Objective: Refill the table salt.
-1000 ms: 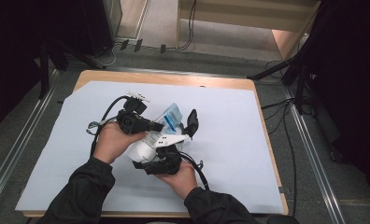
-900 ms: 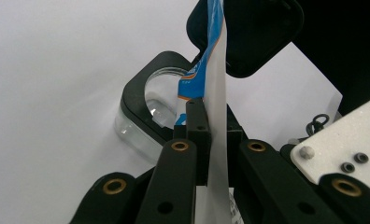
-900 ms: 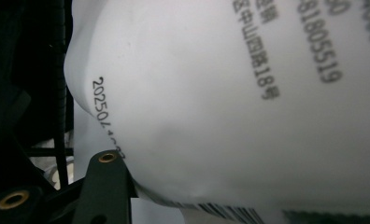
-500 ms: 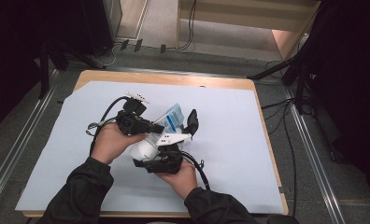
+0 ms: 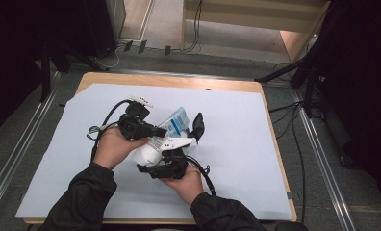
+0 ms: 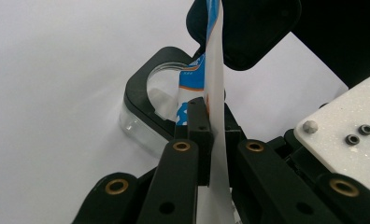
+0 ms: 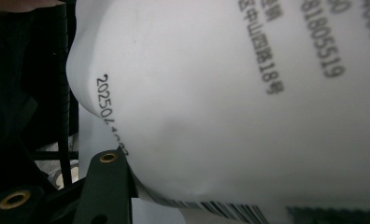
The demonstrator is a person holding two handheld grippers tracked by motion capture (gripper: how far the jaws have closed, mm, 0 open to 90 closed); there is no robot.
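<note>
You're pinching a white-and-blue pouch's (image 5: 175,126) flat edge w/ your left gripper (image 6: 210,122); your right gripper (image 5: 165,155) is clamping its bulging white body.

the white pouch (image 7: 248,93) bears black print: "2025", "818055", chinese characters ending "18", and a barcode along its lower edge.

white/blue pouch (image 5: 175,126), blk print, lt-blue sheet (image 5: 236,159)
</note>
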